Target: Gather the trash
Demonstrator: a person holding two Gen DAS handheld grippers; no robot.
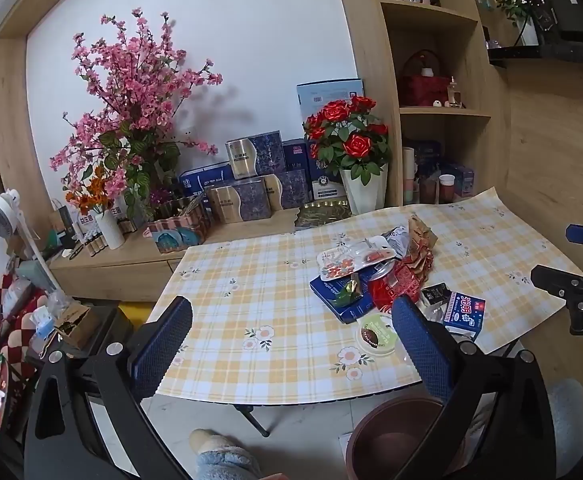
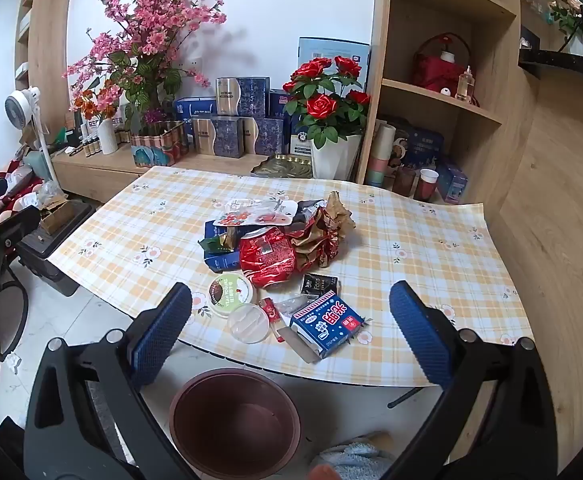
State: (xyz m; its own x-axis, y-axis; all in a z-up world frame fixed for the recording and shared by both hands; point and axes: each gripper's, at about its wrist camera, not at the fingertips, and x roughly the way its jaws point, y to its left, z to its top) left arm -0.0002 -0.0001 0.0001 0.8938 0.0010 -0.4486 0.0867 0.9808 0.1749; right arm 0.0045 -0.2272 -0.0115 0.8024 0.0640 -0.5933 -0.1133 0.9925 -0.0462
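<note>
A heap of trash lies on the yellow checked tablecloth (image 2: 411,248): a crushed red can (image 2: 266,257), a brown crumpled wrapper (image 2: 333,220), a dark blue box (image 1: 341,294), a white-and-green yogurt lid (image 2: 231,289), a clear round lid (image 2: 249,323), a small black packet (image 2: 318,285) and a blue-and-white carton (image 2: 325,325). A brown bin (image 2: 235,420) stands on the floor below the table's near edge. My right gripper (image 2: 291,320) hovers open above the near trash, holding nothing. My left gripper (image 1: 291,334) is open and empty, left of the heap.
A low wooden cabinet behind the table carries pink blossoms (image 2: 147,44), red roses in a white pot (image 2: 327,120) and blue gift boxes (image 2: 243,120). Shelves (image 2: 443,92) rise at the right. A white fan (image 2: 21,110) and clutter stand at the left. A slippered foot (image 1: 219,456) is near the bin.
</note>
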